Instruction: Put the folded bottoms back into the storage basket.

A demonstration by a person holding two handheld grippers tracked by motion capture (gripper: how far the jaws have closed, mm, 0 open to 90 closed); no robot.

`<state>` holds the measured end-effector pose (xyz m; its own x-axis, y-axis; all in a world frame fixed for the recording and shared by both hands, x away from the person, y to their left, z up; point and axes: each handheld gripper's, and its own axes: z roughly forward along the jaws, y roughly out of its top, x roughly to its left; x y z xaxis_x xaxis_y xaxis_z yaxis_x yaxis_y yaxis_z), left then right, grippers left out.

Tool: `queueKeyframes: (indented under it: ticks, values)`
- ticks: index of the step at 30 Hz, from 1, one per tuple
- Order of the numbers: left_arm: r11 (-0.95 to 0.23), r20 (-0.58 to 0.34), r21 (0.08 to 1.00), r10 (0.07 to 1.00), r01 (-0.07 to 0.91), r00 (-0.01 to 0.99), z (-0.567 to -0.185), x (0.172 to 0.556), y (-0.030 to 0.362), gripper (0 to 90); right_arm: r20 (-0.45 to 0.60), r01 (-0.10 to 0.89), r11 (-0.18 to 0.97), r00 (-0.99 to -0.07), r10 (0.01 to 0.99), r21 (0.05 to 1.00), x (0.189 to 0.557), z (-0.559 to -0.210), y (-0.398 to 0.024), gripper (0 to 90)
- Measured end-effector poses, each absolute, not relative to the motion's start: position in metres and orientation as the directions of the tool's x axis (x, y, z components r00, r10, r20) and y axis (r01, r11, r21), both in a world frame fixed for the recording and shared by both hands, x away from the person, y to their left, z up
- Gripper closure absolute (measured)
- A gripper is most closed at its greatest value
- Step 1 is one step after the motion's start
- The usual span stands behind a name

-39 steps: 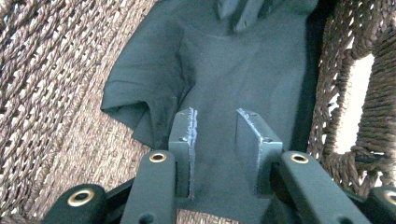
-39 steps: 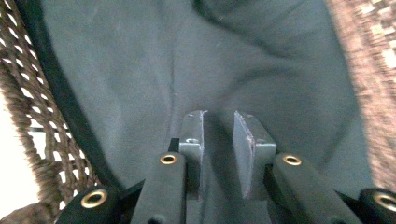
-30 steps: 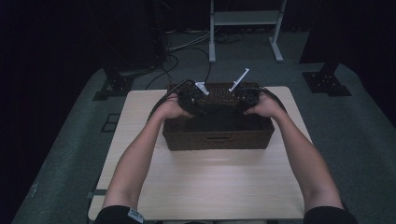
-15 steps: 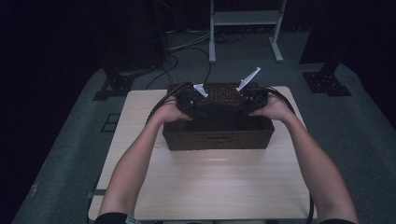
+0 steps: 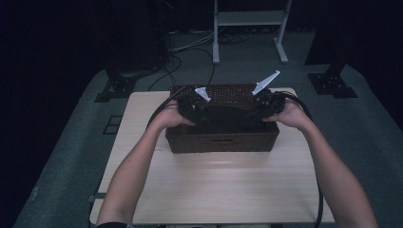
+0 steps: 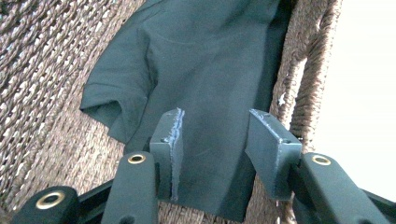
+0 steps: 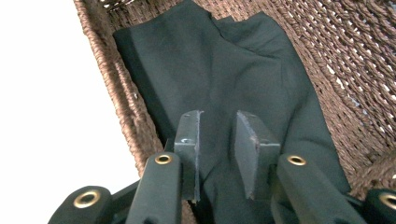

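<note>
change: since the earlier frames we see both hands stay at the basket's ends, the right plate tilting up more.
left gripper (image 6: 212,140): jaws apart over the dark green folded cloth (image 6: 205,70).
right gripper (image 7: 217,140): jaws apart above the same cloth.
cloth: inside the brown woven rectangular basket (image 5: 221,140).
basket: at the pale wooden tabletop's (image 5: 214,185) far edge.
room: dark grey carpet (image 5: 76,156), white metal stand (image 5: 249,19).

Under my jaws the basket (image 6: 42,70) is rough woven brown wicker; the dark cloth (image 7: 224,79) inside looks matt and soft. The table (image 5: 223,185) is smooth pale wood.
</note>
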<state>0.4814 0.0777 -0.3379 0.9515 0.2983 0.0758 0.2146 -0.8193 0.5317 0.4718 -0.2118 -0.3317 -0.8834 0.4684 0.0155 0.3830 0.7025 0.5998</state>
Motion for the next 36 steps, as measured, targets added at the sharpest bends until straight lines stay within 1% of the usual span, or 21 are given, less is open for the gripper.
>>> queueKeyframes:
  ticks: [5,7,13,17,24,36]
  values:
    - [-0.814,0.077,0.54,0.301,0.215,0.95,-0.335,0.476,0.079,51.9,0.016,0.381,0.693,-0.882,0.471,0.612,0.46,-0.329,-0.221,67.4]
    - [-0.804,0.067,0.555,0.302,0.216,0.951,-0.334,0.473,0.08,51.9,0.014,0.377,0.692,-0.883,0.469,0.616,0.459,-0.329,-0.223,67.1]
    - [-0.806,0.073,0.552,0.303,0.214,0.95,-0.335,0.463,0.084,50.2,0.01,0.375,0.684,-0.881,0.474,0.625,0.447,-0.326,-0.231,65.4]
    - [-0.792,0.072,0.573,0.305,0.211,0.95,-0.333,0.457,0.088,49.5,0.004,0.367,0.679,-0.881,0.473,0.636,0.439,-0.324,-0.236,64.5]
    - [-0.792,0.078,0.573,0.308,0.21,0.948,-0.333,0.45,0.093,48.4,0.009,0.37,0.661,-0.876,0.482,0.652,0.429,-0.323,-0.245,62.6]
    - [-0.779,0.089,0.594,0.312,0.201,0.946,-0.332,0.438,0.101,46.6,0.001,0.358,0.648,-0.876,0.483,0.672,0.418,-0.324,-0.252,59.9]
